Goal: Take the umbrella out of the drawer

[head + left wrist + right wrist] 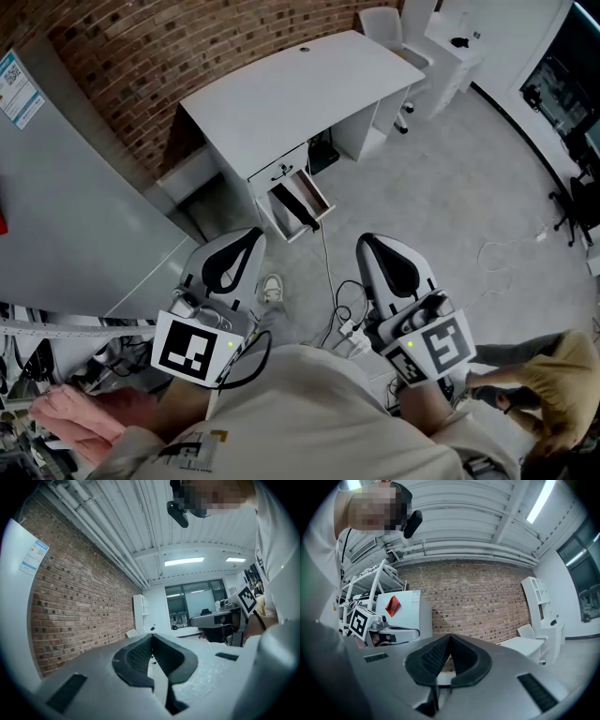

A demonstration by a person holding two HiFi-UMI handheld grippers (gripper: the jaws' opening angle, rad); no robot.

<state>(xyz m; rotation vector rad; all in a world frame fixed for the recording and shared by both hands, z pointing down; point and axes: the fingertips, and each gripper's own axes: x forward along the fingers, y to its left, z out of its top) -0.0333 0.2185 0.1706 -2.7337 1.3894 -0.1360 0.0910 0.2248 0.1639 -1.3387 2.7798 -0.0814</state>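
In the open drawer (279,214) under the white desk (291,89): one dark folded umbrella (302,204), lying lengthwise, its near end at the drawer's front edge. Nothing touches it.

Drawer: white, pulled out toward the floor, the uppermost of the desk's front unit.

Desk: top bare, standing against a red brick wall (141,56); white chair (384,28) at its far end.

Left gripper (246,239): held level, well short of the drawer, pointing toward it. Pads pressed tip to tip, nothing between them.

Right gripper (370,246): beside the left, also level and apart from the drawer. Jaws closed together, empty.

Floor: grey, with cables (342,309) and a power strip (352,330) between the grippers; one white shoe (272,289) near the left gripper.

Left side: tall grey cabinet (56,206). Lower right corner: a second person's arm in a tan sleeve (553,375).
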